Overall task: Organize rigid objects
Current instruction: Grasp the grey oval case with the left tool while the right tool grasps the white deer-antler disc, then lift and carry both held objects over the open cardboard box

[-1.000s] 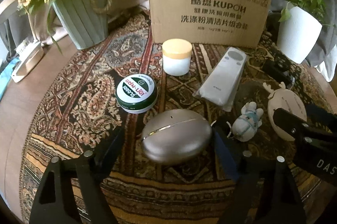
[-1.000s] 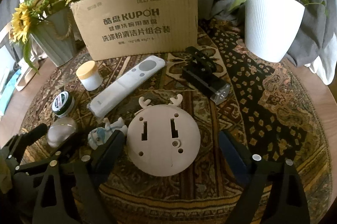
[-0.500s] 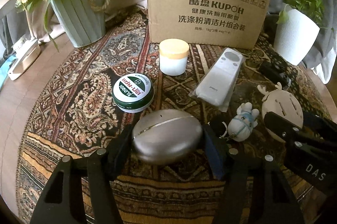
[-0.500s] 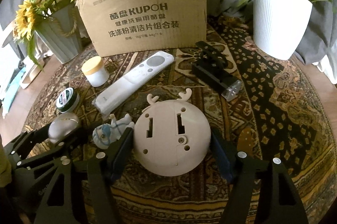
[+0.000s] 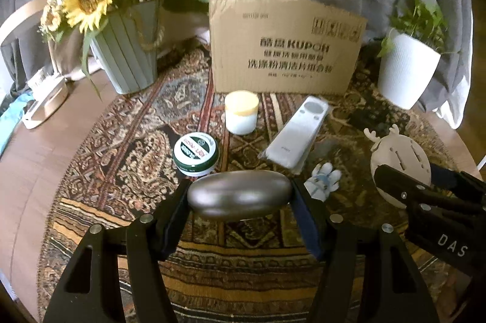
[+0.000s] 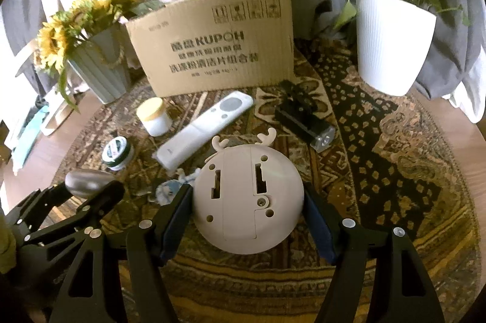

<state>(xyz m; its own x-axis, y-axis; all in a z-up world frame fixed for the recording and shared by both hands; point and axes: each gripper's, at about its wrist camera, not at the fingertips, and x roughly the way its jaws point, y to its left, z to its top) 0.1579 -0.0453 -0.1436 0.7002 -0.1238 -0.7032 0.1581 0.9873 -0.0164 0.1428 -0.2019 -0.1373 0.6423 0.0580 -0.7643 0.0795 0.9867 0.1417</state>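
My left gripper (image 5: 240, 201) is shut on a bronze oval case (image 5: 240, 198) and holds it lifted over the patterned rug. My right gripper (image 6: 247, 201) is shut on a beige round disc with antlers (image 6: 247, 195), also lifted; the disc also shows in the left wrist view (image 5: 401, 156). On the rug lie a green-and-white tin (image 5: 196, 152), a white jar with a yellow lid (image 5: 241, 111), a white remote (image 5: 296, 137), a small blue-white figurine (image 5: 323, 180) and a black flashlight-like device (image 6: 303, 119).
A cardboard sheet (image 5: 285, 49) stands at the back. A green vase of sunflowers (image 5: 127, 55) is back left, a white plant pot (image 6: 391, 40) back right. The round table's wooden edge (image 5: 36, 159) shows left of the rug.
Both grippers closed on their objects and lifted them: the left on the oval case, the right on the antlered disc. Both views now sit higher and tilted up.
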